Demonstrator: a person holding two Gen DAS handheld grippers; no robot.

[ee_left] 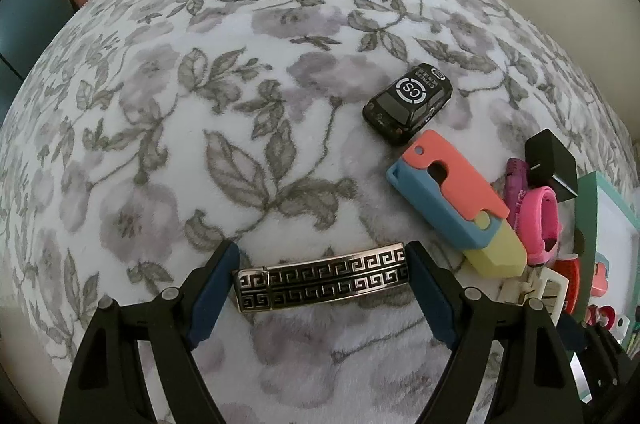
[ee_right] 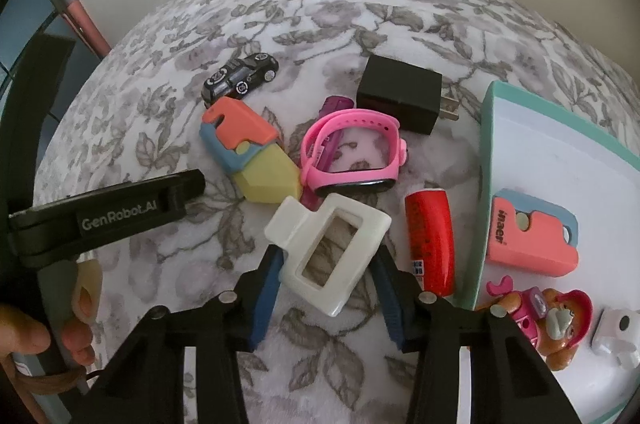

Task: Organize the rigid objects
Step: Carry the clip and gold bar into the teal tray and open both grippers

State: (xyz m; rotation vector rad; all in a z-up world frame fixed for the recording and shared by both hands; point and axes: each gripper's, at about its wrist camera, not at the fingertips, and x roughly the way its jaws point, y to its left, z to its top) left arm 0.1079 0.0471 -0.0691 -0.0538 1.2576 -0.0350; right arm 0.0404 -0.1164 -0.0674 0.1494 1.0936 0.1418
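My left gripper (ee_left: pixel 322 278) has its blue pads at both ends of a black-and-silver patterned metal bar (ee_left: pixel 320 278) lying on the floral blanket. My right gripper (ee_right: pixel 326 274) is open around a white plastic frame clip (ee_right: pixel 332 248), its pads beside the clip's sides, with a small gap on the right. A black toy car (ee_left: pixel 408 104) also shows in the right wrist view (ee_right: pixel 242 78). A coral, blue and yellow toy knife (ee_left: pixel 452 200) also shows in the right wrist view (ee_right: pixel 250 154). A pink watch band (ee_right: pixel 352 152), black charger (ee_right: pixel 400 100) and red tube (ee_right: pixel 430 240) lie nearby.
A white tray with a teal rim (ee_right: pixel 486 160) stands at the right and holds a coral case (ee_right: pixel 532 238), a toy figure (ee_right: pixel 548 320) and a white piece (ee_right: pixel 616 340). The left gripper's body (ee_right: pixel 120 214) and a hand (ee_right: pixel 76 320) are at the left.
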